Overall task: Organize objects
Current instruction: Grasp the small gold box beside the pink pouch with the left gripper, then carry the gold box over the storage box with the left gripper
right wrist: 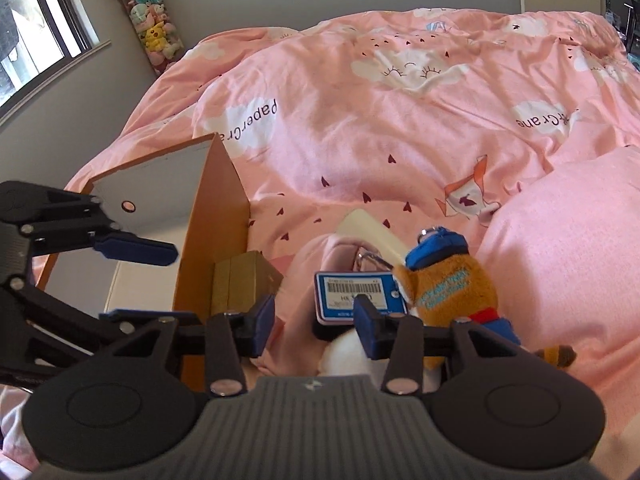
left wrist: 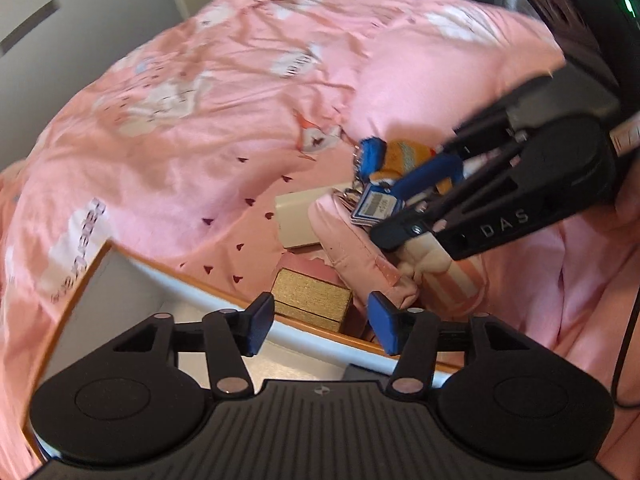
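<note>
An orange plush keychain (right wrist: 452, 292) with a blue cap and a blue barcode tag (right wrist: 358, 296) lies on a pink pouch (right wrist: 304, 300) on the pink bed. It also shows in the left wrist view (left wrist: 404, 160). My right gripper (right wrist: 316, 322) is open just above the tag and pouch, holding nothing. A gold box (right wrist: 240, 280) and a cream box (right wrist: 372, 228) lie beside the pouch. My left gripper (left wrist: 320, 324) is open and empty over the rim of an orange-edged white box (left wrist: 132, 280).
The pink duvet (right wrist: 400, 120) covers the bed, with a pink pillow (right wrist: 568, 224) at the right. A tube of plush toys (right wrist: 152, 20) stands in the far corner by a window (right wrist: 36, 32). A black cable (left wrist: 624, 344) hangs at the right.
</note>
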The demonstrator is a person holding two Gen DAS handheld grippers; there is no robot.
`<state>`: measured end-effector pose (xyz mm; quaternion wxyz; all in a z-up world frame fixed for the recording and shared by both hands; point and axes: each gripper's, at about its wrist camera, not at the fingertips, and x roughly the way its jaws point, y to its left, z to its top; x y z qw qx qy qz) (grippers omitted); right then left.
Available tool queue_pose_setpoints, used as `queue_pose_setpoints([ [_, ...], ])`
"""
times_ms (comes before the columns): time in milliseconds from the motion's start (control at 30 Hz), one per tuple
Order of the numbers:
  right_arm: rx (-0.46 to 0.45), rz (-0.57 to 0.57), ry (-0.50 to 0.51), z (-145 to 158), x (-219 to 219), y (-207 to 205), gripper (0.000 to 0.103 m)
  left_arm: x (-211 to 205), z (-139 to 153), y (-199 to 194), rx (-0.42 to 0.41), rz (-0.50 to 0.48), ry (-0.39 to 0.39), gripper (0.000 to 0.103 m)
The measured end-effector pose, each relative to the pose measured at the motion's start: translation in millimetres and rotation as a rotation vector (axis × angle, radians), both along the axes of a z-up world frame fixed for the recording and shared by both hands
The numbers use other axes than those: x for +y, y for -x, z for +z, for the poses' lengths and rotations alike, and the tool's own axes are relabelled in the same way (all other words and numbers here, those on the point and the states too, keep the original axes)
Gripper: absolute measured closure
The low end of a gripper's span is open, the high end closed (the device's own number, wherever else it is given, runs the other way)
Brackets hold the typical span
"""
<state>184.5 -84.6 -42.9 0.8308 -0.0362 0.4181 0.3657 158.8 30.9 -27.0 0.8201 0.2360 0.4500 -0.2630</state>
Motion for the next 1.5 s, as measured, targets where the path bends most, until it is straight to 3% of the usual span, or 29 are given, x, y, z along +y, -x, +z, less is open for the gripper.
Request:
queue_pose_setpoints([
  [33,-0.011,0.006,0.011,1.2,2.8,-1.5,0.057,-2.4,-2.1,-4.7,0.025,-0.050,-0.023,0.026],
  [233,-0.017,0.024,0.063,-5.1,18.1,-17.2,0.057,-18.9,-20.8,-32.2,0.127,-0.200,-0.122,0.019],
  [367,-0.016,0.029,0.097,-14.3,20.6,-21.9,0.057,-23.0,-41.9,-51.1,0.219,-0.222,-0.207,0.019],
  [467,0.005,0.023,0.095,-22.2,15.8,-26.1,0.057,-22.1,-49.7,-60.1,0.251,-0.225,-0.219,0.019],
  [600,0.020,0.025,0.088,-25.6,12.3,-31.1,0.056,-20.5,-57.3,-65.6,0.273,-0.221,-0.223,0.028],
  [733,0.034,0.025,0.075,-28.7,9.8,-33.3,0.055,-21.2,-56.5,-61.9,0.256,-0.199,-0.195,0.036],
  [833,0.030,0.028,0.071,-27.4,9.0,-32.8,0.055,-21.2,-54.1,-55.1,0.218,-0.167,-0.182,0.036],
  [900,0.023,0.022,0.051,-20.6,4.6,-30.3,0.061,-18.3,-47.6,-50.9,0.182,-0.136,-0.156,0.036],
  [1133,-0.064,0.089,0.012,8.4,-9.1,18.3,0.064,6.2,4.6,-27.1,0.061,-0.003,0.039,0.036],
  [1300,-0.116,0.223,0.064,0.1,2.7,56.7,0.068,26.8,51.1,5.3,-0.013,0.106,0.172,0.036],
  [1400,-0.094,0.305,0.108,-16.0,14.1,63.7,0.072,40.4,68.5,25.1,-0.029,0.139,0.191,0.036],
  [1500,-0.105,0.367,0.188,-33.0,23.1,63.5,0.073,55.3,74.2,37.7,0.016,0.175,0.182,0.036],
])
